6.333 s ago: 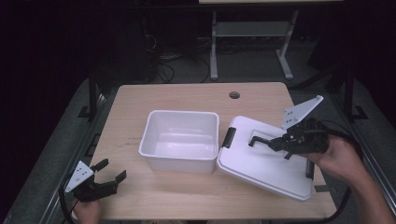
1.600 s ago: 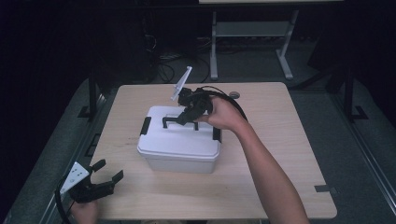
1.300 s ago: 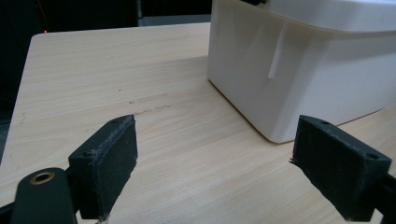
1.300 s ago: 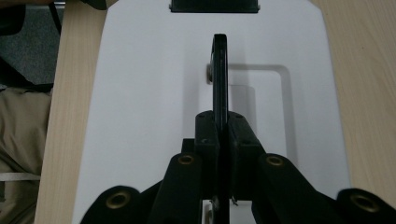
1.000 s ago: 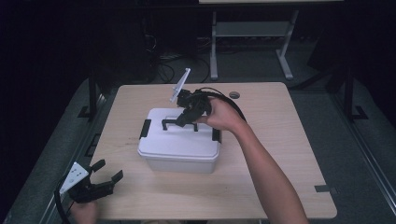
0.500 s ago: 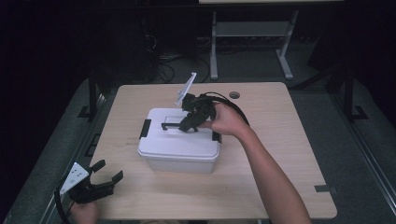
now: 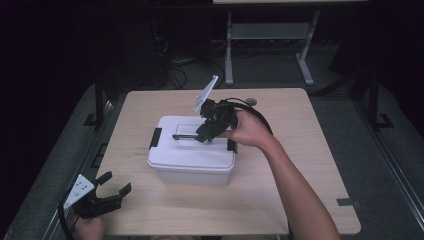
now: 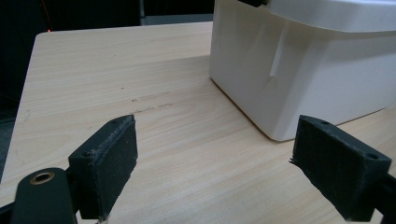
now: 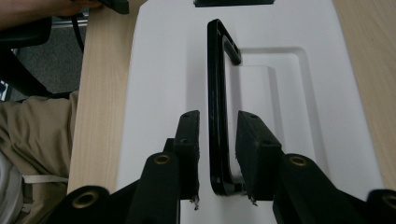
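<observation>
A white box [image 7: 190,172] stands in the middle of the table with its white lid [image 7: 200,152] on it. The lid's black handle [image 7: 186,136] lies along the top. My right gripper [image 7: 204,134] hovers at the handle's right end. In the right gripper view the handle [image 9: 215,84] runs between the jaws of the right gripper [image 9: 218,126] with a small gap on each side; the jaws have just been opening. My left gripper [image 7: 112,186] rests open at the table's front left corner. In its own view the left gripper [image 8: 219,140] faces the box [image 8: 308,70] with bare table between the pads.
Black latches [image 7: 156,137] sit at the box's ends. The wooden table [image 7: 300,150] has a round hole [image 7: 251,102] at its far edge and a tape mark [image 7: 346,202] near the front right. A person's trousers [image 9: 32,140] show beside the table edge.
The lid, which lay to the right of the open box, now sits on the box. Over the last second the right gripper tipped down a little and its jaws came apart off the handle.
</observation>
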Tool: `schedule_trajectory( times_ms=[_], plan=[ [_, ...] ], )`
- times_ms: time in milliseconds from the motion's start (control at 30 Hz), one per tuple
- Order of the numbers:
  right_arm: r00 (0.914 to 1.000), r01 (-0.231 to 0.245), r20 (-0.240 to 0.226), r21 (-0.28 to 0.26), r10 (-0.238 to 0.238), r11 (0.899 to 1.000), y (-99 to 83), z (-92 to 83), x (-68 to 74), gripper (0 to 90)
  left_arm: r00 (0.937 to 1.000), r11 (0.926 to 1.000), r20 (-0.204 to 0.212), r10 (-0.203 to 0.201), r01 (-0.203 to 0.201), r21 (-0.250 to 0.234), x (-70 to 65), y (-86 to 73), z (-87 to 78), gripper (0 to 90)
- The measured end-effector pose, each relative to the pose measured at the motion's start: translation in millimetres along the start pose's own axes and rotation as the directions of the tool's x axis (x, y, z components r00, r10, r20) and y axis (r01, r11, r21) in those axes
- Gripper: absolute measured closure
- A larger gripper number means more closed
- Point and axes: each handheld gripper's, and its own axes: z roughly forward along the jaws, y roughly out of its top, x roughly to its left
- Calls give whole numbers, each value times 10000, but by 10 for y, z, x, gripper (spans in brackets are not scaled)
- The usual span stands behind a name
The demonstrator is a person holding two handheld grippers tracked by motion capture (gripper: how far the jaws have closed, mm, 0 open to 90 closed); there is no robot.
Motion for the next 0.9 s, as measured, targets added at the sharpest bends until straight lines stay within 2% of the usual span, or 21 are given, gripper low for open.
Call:
schedule_trajectory(
  times_ms=[267,900],
  plan=[
    [9994,-163,311,-173,169,9997,-70,-165,36,680,10000,10000,39,68,-68,12,-10,0,1,130],
    [9951,-530,825,-198,545,9984,-260,-408,61,620,9999,9999,-73,91,-91,106,-18,-17,-36,130]
  ],
)
